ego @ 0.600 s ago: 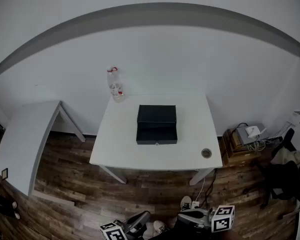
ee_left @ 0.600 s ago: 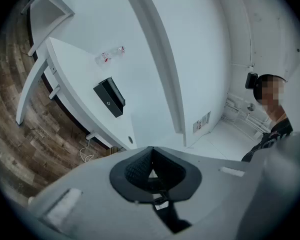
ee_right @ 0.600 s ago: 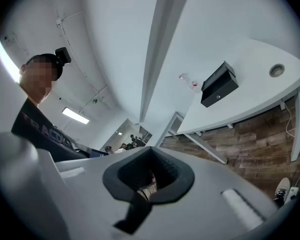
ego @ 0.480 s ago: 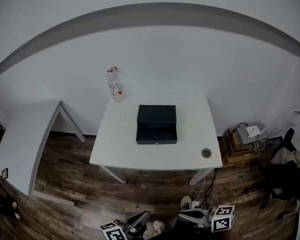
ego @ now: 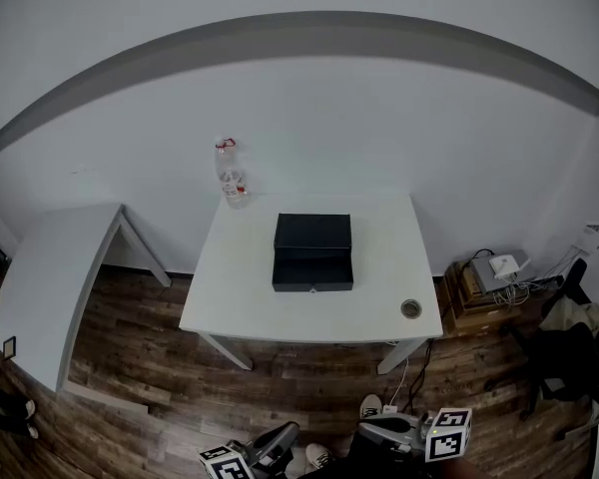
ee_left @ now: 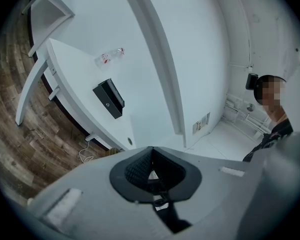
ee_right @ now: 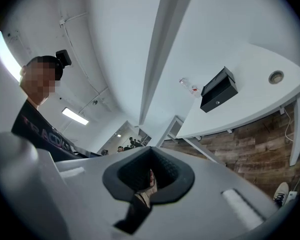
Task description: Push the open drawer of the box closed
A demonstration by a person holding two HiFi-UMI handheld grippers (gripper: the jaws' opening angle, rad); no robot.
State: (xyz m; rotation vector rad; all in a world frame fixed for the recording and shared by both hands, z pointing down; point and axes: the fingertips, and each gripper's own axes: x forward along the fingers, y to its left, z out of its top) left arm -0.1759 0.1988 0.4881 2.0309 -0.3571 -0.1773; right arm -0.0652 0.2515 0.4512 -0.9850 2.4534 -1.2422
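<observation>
A black box (ego: 312, 233) sits in the middle of a white table (ego: 240, 297), its drawer (ego: 312, 273) pulled out toward me. Both grippers hang low over the floor, well short of the table and touching nothing. My left gripper (ego: 280, 435) is at the bottom edge of the head view, and my right gripper (ego: 381, 428) is beside it. In the left gripper view the box (ee_left: 109, 98) is far off beyond the shut left gripper (ee_left: 151, 151). The right gripper view also shows the box (ee_right: 219, 89) at a distance, past the shut right gripper (ee_right: 150, 156).
A clear plastic bottle (ego: 230, 171) stands at the table's back left corner. A round cable hole (ego: 410, 308) is near its front right corner. A grey side table (ego: 50, 277) stands to the left, and boxes with cables (ego: 494, 272) lie on the wooden floor at right.
The head view has shifted slightly, so the table sits a little lower in it. Both grippers stay at the bottom edge, and the drawer has not moved.
</observation>
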